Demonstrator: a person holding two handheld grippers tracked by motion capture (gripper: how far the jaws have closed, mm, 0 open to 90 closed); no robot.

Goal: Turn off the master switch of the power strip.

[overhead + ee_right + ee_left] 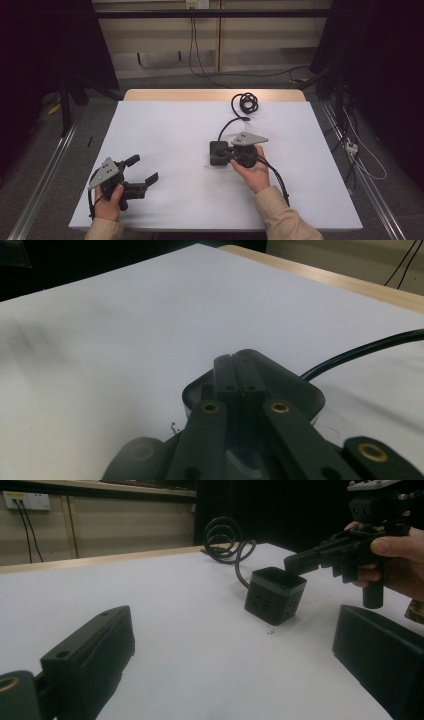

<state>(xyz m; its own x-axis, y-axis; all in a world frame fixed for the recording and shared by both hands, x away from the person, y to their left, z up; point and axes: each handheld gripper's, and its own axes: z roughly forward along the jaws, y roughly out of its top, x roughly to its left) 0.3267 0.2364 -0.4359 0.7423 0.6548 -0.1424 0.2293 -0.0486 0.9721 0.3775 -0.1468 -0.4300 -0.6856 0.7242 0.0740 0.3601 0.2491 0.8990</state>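
Observation:
A black cube-shaped power socket [216, 148] stands right of the white table's middle, and its black cable [229, 125] runs back to a coil [245, 103] near the far edge. My right gripper [223, 153] points left, and its shut jaws lie over the cube's top. In the right gripper view the two fingers [234, 371] are pressed together above the cube [295, 387]. My left gripper [144, 169] is held at the front left, open, with nothing between its jaws. From the left gripper view, the cube [272, 602] sits ahead with the right gripper [296, 563] touching its upper rim.
The white table top [170, 130] ends in a wooden strip [175, 95] at the far side. Metal rails [45, 175] run along the floor on both sides, with loose cables [360, 155] on the right. A wall outlet [27, 500] sits behind.

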